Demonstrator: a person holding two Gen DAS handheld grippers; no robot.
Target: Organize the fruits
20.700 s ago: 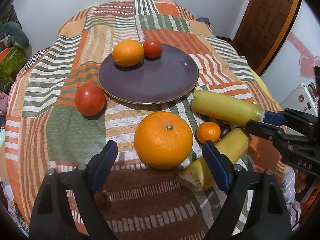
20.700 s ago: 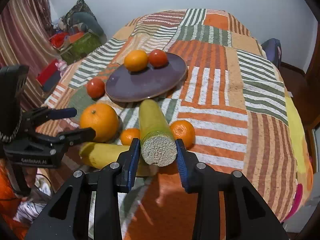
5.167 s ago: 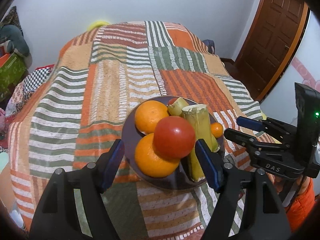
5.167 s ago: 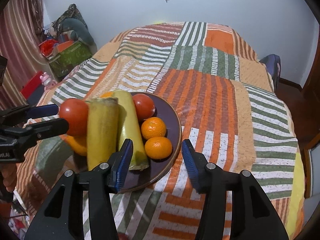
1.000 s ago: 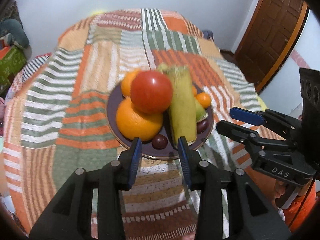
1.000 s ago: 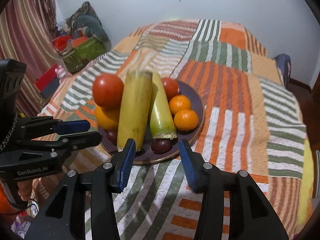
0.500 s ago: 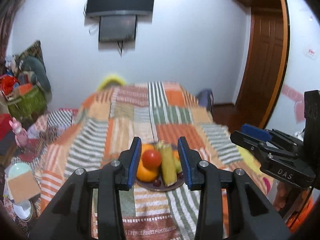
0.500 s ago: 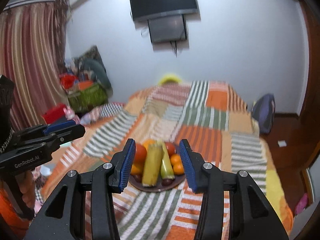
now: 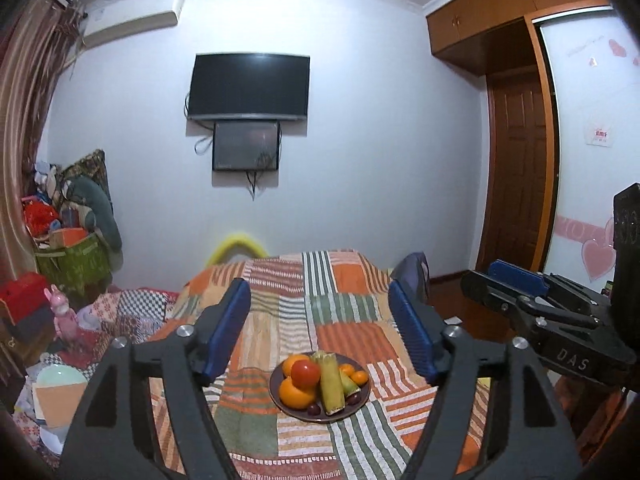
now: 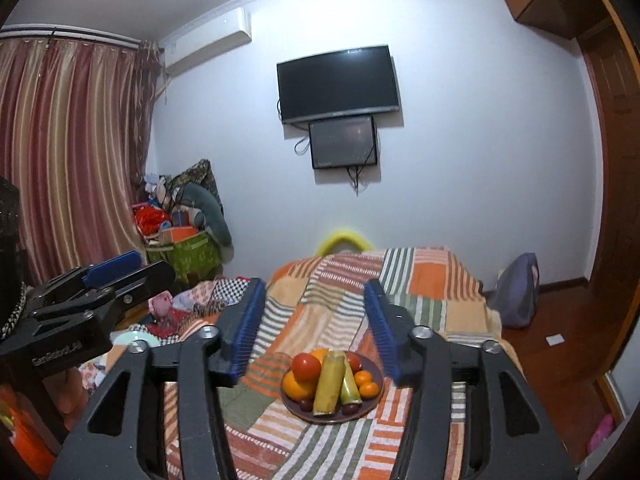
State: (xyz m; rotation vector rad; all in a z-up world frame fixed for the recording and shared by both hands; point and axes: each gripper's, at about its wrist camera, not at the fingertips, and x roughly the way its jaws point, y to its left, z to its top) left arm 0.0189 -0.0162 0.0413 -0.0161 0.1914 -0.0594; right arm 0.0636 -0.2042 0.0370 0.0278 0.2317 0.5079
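A dark plate sits on the striped patchwork bedspread, far below both grippers. It holds oranges, a tomato, two yellow-green sugarcane pieces, small tangerines and dark grapes. My left gripper is open and empty, raised well back from the plate. My right gripper is open and empty too, equally far off. Each gripper shows at the side of the other's view.
A TV hangs on the back wall. Clutter and a green box lie left of the bed. A wooden door is at the right. A purple bag leans by the bed. Curtains hang at left.
Both grippers have pulled up and far back from the plate, so the whole room shows. The left jaws have opened wider. The fruit stays piled on the plate.
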